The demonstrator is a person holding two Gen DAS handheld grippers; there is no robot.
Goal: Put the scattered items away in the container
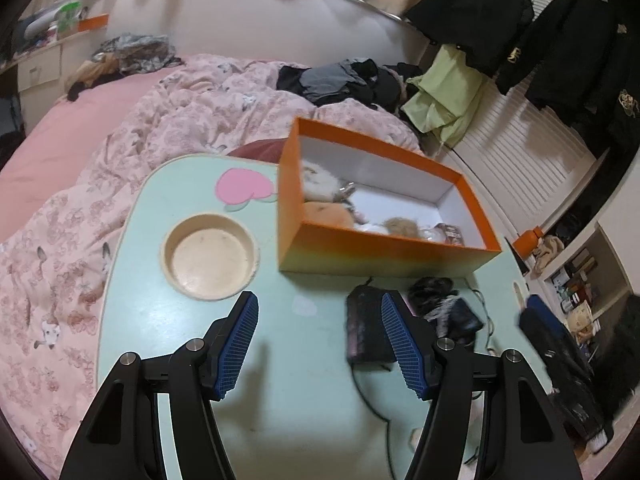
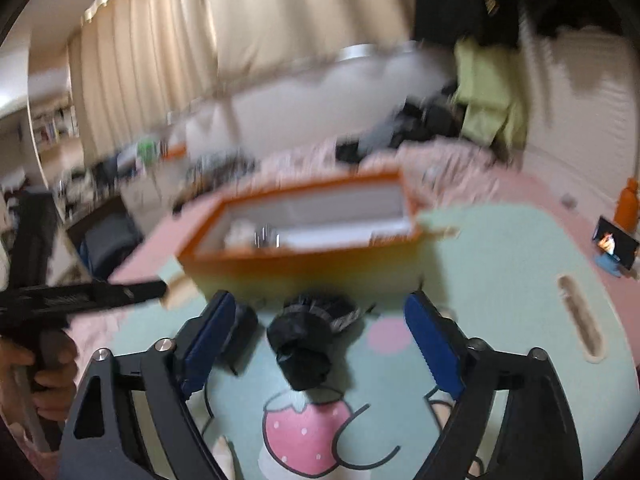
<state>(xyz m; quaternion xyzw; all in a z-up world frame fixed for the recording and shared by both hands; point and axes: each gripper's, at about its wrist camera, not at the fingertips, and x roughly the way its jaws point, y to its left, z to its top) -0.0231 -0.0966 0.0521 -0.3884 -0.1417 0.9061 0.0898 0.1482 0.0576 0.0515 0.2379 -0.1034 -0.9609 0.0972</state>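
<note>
An orange box (image 1: 384, 258) with a white inside stands on the mint-green table (image 1: 288, 380) and holds several furry and small items. It also shows, blurred, in the right wrist view (image 2: 304, 264). A black furry item (image 1: 444, 304) and a flat black item (image 1: 366, 324) lie on the table in front of the box. My left gripper (image 1: 318, 344) is open and empty, just left of the flat black item. My right gripper (image 2: 320, 344) is open, and the black furry item (image 2: 308, 336) lies between its fingers; the flat black item (image 2: 244, 330) lies by its left finger.
A round beige cup holder (image 1: 210, 256) is sunk in the table at the left. A bed with a pink quilt (image 1: 140, 140) and piled clothes lies behind. A phone on a stand (image 2: 614, 246) and an orange bottle (image 2: 628, 204) stand at the right.
</note>
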